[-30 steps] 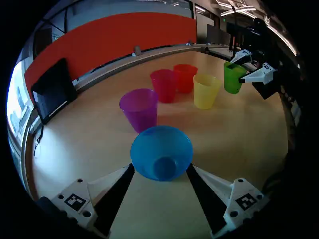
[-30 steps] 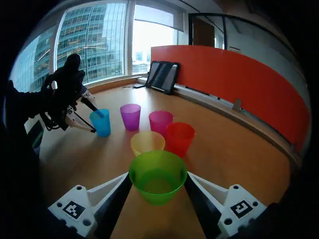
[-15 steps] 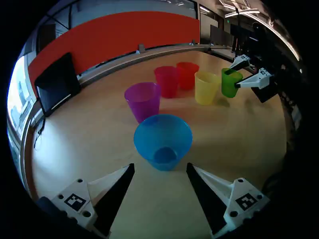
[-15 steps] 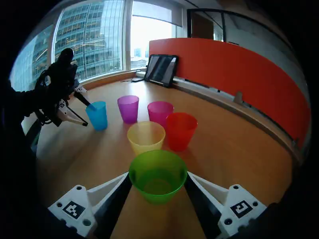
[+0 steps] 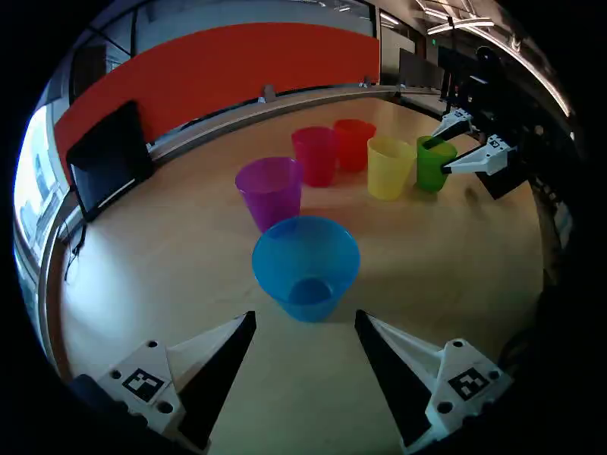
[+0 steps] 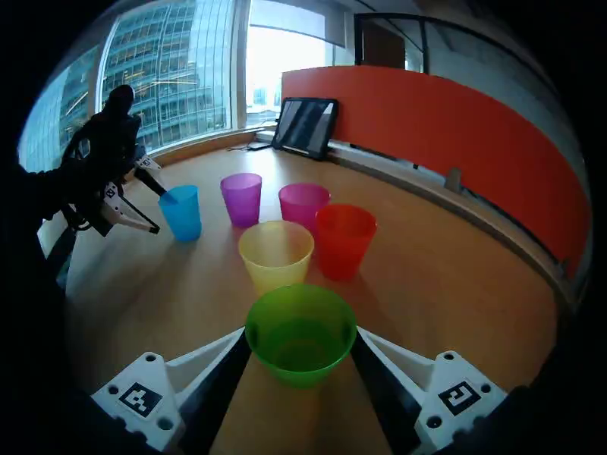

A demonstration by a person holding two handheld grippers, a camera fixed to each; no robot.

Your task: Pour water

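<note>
The left gripper (image 5: pixel 302 315) has its fingers (image 5: pixel 220 353) spread wide and holds nothing. The blue cup (image 5: pixel 306 265) stands upright on the wooden bench (image 5: pixel 152 265) just beyond the fingertips, centred on the gap between them, with bare wood showing on either side of its base. In the left gripper view the other cups stand farther off. A purple cup (image 5: pixel 269 189) is just behind the blue one. Beyond it a pink cup (image 5: pixel 315 155) and a red cup (image 5: pixel 353 144) stand close together, and a yellow cup (image 5: pixel 389 167) is to their right.

The right gripper (image 6: pixel 301 334) is closed around the green cup (image 6: pixel 301 345), with one finger pressing each side just under the rim. The cup is upright with its mouth open towards the camera. Whether it holds water I cannot tell. From the left gripper view the green cup sits at the far right, just beside the yellow cup, with the white fingers on either side of it.

In the right gripper view a dark-sleeved hand (image 6: pixel 99 163) holds the left gripper at the far left, with the blue cup just past its fingertips. A black tablet (image 5: pixel 106 163) leans against the low ledge at the far edge of the bench, below an orange wall panel (image 5: pixel 228 61).
</note>
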